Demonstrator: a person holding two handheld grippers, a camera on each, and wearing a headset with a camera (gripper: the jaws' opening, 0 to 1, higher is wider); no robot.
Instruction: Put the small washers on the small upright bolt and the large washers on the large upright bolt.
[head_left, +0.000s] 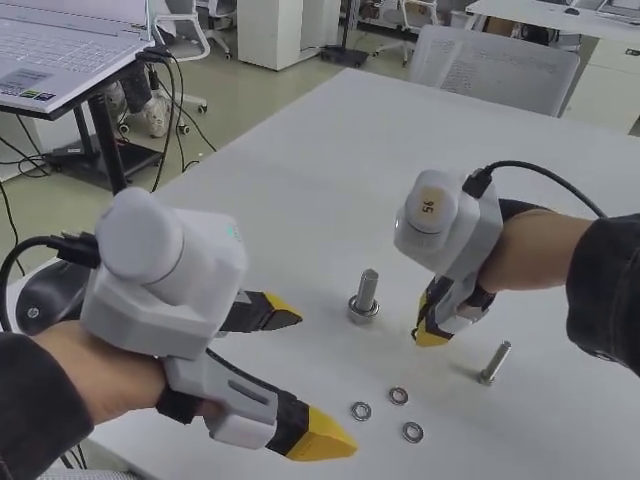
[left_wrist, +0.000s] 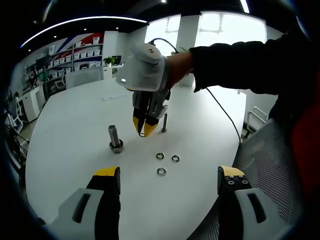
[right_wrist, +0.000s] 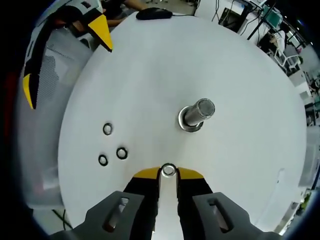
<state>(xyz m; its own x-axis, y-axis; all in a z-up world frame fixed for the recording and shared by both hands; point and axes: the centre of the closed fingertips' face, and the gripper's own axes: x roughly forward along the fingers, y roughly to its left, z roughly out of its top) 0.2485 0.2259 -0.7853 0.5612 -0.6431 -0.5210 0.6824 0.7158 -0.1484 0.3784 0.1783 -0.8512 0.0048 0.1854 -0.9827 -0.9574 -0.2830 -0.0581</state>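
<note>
A washer is pinched at the tips of the right tongs, low over the surface, near the large bolt, which stands upright. The left tongs are spread wide. Near the small bolt, three washers lie loose.

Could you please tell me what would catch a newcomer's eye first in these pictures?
The yellow-tipped right tongs point down at the white table, pinching a silver metal washer just beside the large upright steel bolt. Three small silver washers lie loose on the table nearer the person. The left tongs hang open beside them.
</note>
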